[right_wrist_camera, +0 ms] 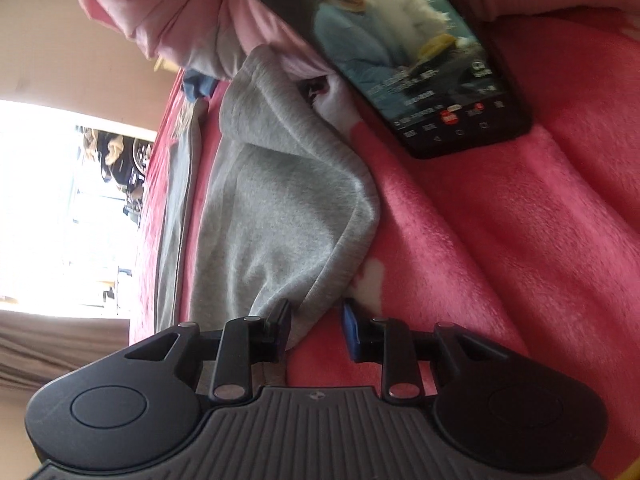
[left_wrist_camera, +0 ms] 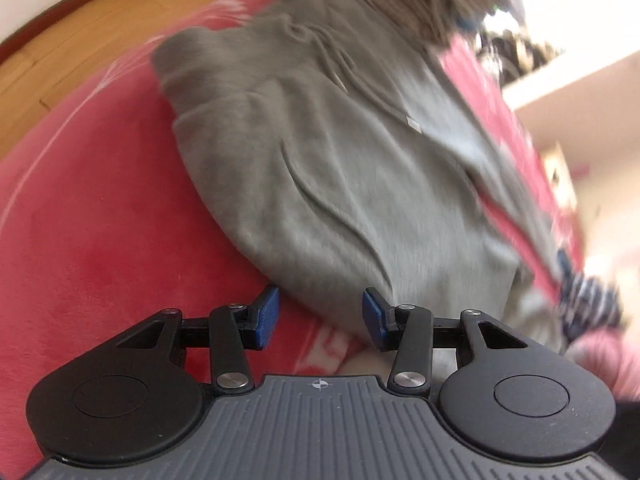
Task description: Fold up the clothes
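Your left gripper (left_wrist_camera: pixel 321 317) hovers with its jaws apart and nothing between them. The grey hoodie (left_wrist_camera: pixel 340 168) lies spread just ahead of it on the red blanket (left_wrist_camera: pixel 100 240), its near hem right by the blue pads (left_wrist_camera: pixel 267 320). A drawstring (left_wrist_camera: pixel 384 100) runs down the chest, further ahead. To the right of this gripper, the hoodie's sleeve trails toward a striped cloth (left_wrist_camera: pixel 592 300), all blurred. Far ahead to the left is wood floor (left_wrist_camera: pixel 80 52).

Your right gripper (right_wrist_camera: pixel 316 330) also stands part open. A grey fold (right_wrist_camera: pixel 288 208) of the hoodie reaches down to it, and the tip of that fold sits against the inner face of the left finger (right_wrist_camera: pixel 280 328), partly inside the gap. The right pad (right_wrist_camera: pixel 352 332) is clear of the cloth, over the blanket (right_wrist_camera: pixel 500 240). So the jaws are not clamped on it. Ahead and to the right, a phone (right_wrist_camera: pixel 420 60) with a lit screen lies on the blanket. Pink cloth (right_wrist_camera: pixel 160 8) is bunched far ahead. A bright window (right_wrist_camera: pixel 52 200) fills the left side.
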The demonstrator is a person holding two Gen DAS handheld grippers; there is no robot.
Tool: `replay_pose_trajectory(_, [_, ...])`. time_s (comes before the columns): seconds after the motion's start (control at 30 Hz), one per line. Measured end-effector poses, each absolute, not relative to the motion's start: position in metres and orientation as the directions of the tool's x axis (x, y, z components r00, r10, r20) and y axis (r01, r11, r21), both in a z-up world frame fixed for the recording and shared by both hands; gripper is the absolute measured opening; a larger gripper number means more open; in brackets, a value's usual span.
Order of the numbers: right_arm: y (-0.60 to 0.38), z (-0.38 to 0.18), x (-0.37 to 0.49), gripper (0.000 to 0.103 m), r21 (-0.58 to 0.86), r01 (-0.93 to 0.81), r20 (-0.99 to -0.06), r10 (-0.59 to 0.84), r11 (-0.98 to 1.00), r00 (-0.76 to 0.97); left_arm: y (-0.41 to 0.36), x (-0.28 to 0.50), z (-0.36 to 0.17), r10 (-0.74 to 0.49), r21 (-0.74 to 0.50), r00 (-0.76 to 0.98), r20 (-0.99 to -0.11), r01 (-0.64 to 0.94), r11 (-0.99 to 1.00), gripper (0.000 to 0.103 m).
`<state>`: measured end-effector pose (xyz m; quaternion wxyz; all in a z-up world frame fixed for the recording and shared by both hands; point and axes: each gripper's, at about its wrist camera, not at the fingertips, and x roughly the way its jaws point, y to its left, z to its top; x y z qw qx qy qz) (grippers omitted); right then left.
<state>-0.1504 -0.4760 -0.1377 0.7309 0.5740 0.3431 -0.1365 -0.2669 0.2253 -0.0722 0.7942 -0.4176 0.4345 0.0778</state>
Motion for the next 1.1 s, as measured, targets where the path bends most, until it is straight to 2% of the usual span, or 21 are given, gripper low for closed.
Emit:
replay_pose_trajectory(0.37, [-0.474, -0.145, -0.146, 0.029, 0.747, 0.587, -0.648, 0.146, 0.311, 0.747, 0.214, -0.256, -0.084, -0.151, -0.602, 0.683, -0.715, -0.491, 0.63, 0.044])
replay_pose_trajectory(0.47, [-0.475, -0.145, -0.145, 0.029, 0.746, 0.584, -0.648, 0.146, 0.318, 0.748, 0.21, -0.256, -0.081, -0.119, -0.6, 0.698, -0.706, -0.501, 0.623, 0.032])
replay_pose_trajectory(0.5, [-0.475, -0.145, -0.145, 0.029, 0.746, 0.583, -0.648, 0.146, 0.322, 0.748, 0.209, -0.256, -0.08, -0.11, -0.6, 0.701, -0.705, -0.506, 0.619, 0.022])
replay_pose_trajectory(0.57, [-0.477, -0.144, -0.145, 0.029, 0.744, 0.581, -0.648, 0.144, 0.33, 0.748, 0.207, -0.253, -0.076, -0.097, -0.589, 0.69, -0.717, -0.525, 0.615, 0.009])
replay_pose_trajectory(0.63, [-0.477, -0.142, -0.147, 0.029, 0.738, 0.58, -0.651, 0.139, 0.345, 0.746, 0.205, -0.249, -0.069, -0.086, -0.564, 0.668, -0.739, -0.545, 0.62, 0.003])
replay_pose_trajectory(0.8, [-0.476, -0.138, -0.15, 0.029, 0.725, 0.577, -0.657, 0.124, 0.376, 0.744, 0.209, -0.247, -0.038, -0.059, -0.505, 0.632, -0.773, -0.557, 0.659, 0.002])
replay_pose_trajectory(0.9, [-0.476, -0.138, -0.15, 0.029, 0.723, 0.575, -0.656, 0.121, 0.382, 0.745, 0.215, -0.245, -0.048, -0.059, -0.463, 0.578, -0.814, -0.585, 0.666, 0.002])
replay_pose_trajectory(1.07, [-0.477, -0.138, -0.153, 0.031, 0.725, 0.581, -0.653, 0.1, 0.369, 0.751, 0.218, -0.251, -0.07, -0.116, -0.531, 0.595, -0.796, -0.593, 0.606, 0.004])
replay_pose_trajectory(1.1, [-0.478, -0.138, -0.154, 0.031, 0.73, 0.581, -0.649, 0.099, 0.36, 0.754, 0.22, -0.252, -0.073, -0.124, -0.545, 0.601, -0.789, -0.594, 0.592, 0.008])
